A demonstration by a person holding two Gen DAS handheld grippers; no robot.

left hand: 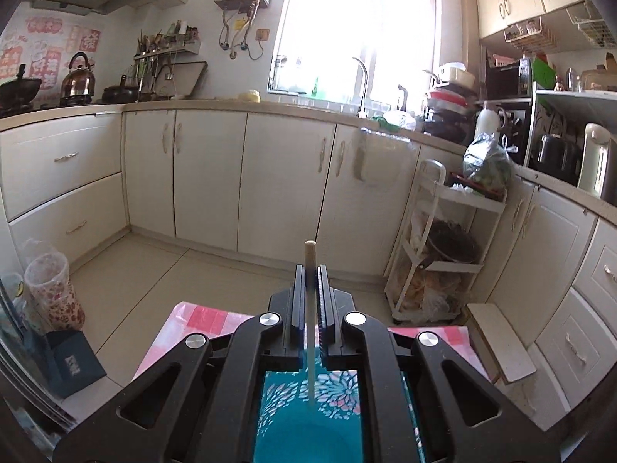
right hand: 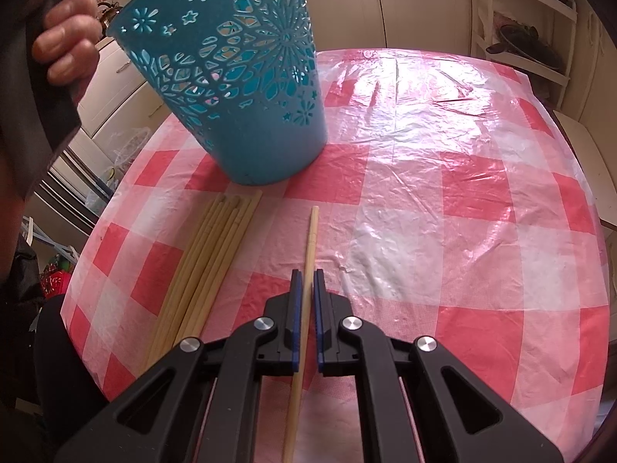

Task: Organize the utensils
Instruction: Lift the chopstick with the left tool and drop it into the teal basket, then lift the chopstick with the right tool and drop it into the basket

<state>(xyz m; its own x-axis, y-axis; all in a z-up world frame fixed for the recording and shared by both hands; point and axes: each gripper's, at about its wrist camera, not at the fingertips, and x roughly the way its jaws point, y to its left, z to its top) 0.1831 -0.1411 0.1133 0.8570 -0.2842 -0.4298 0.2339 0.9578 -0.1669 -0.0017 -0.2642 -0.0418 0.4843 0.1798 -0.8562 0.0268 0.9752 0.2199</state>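
The left gripper (left hand: 309,281) had its jaws clamped on a single chopstick (left hand: 310,256). Its long axis ran along the line of the jaws: the blunt end stuck out just past the jaw tips, and the thin end trailed back behind them, over the open mouth of the teal basket (left hand: 308,424) below.

The right gripper (right hand: 307,281) had its jaws pressed together on another chopstick (right hand: 311,239). This one also lay lengthwise between the jaws, its square end pointing ahead towards the basket (right hand: 246,77), the rest passing back under the gripper body. It lay low over the checked cloth of the bench (right hand: 443,193).

Just left of the right jaws, a bundle of chopsticks (right hand: 200,262) lay on the bench, ends towards the basket's base. The basket stood upright ahead and left of the jaws; its contents could not be seen.
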